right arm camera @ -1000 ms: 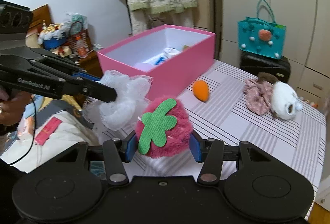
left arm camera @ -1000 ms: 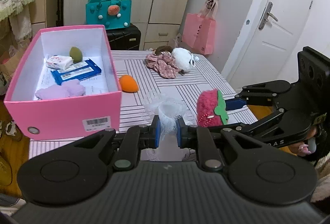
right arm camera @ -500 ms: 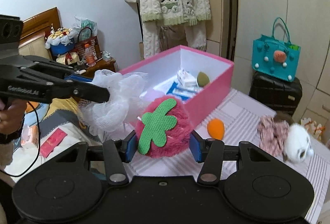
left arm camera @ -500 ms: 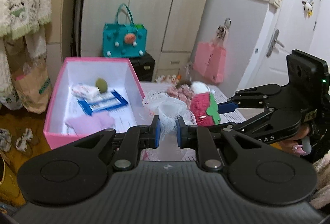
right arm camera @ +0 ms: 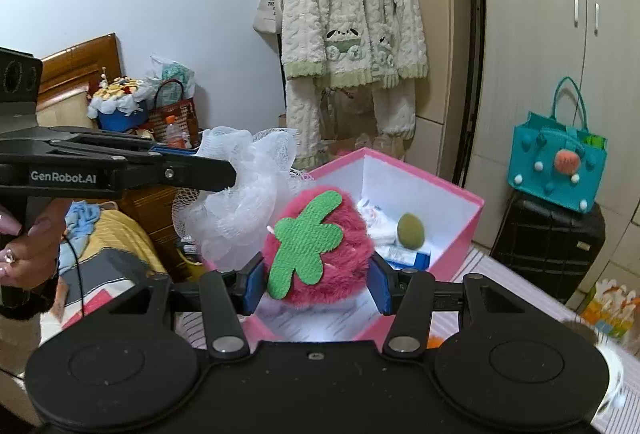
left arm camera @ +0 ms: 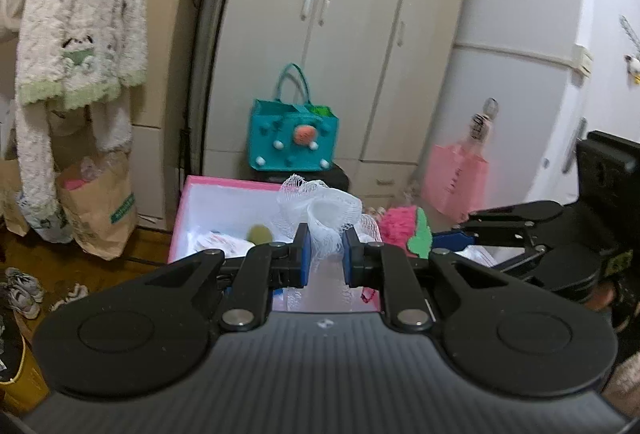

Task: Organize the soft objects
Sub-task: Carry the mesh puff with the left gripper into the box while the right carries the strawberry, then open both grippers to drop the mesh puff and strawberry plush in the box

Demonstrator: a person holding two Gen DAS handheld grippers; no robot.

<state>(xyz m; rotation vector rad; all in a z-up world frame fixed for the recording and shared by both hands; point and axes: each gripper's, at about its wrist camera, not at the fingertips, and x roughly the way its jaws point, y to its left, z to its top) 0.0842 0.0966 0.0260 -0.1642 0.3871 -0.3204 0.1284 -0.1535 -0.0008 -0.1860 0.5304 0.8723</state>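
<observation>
My left gripper (left arm camera: 323, 254) is shut on a white mesh bath puff (left arm camera: 320, 208) and holds it in the air over the pink box (left arm camera: 188, 206). My right gripper (right arm camera: 316, 280) is shut on a fuzzy pink strawberry plush (right arm camera: 340, 254) with a green felt leaf, also held above the pink box (right arm camera: 460, 234). The puff (right arm camera: 244, 194) and the left gripper show at the left of the right wrist view. The plush (left arm camera: 400, 226) shows right of the puff in the left wrist view. Inside the box lie an olive sponge egg (right arm camera: 410, 230) and some packets.
A teal tote bag (left arm camera: 294, 138) sits on a black suitcase (right arm camera: 548, 238) by the wardrobe. A fluffy white robe (right arm camera: 352, 18) hangs on a rack behind the box. A pink bag (left arm camera: 456, 178) hangs at the right. The striped table (right arm camera: 540, 314) lies under the box.
Both grippers have risen and moved toward the pink box with their loads. The views have tilted up, and the table with its orange egg and plush has dropped out of sight.
</observation>
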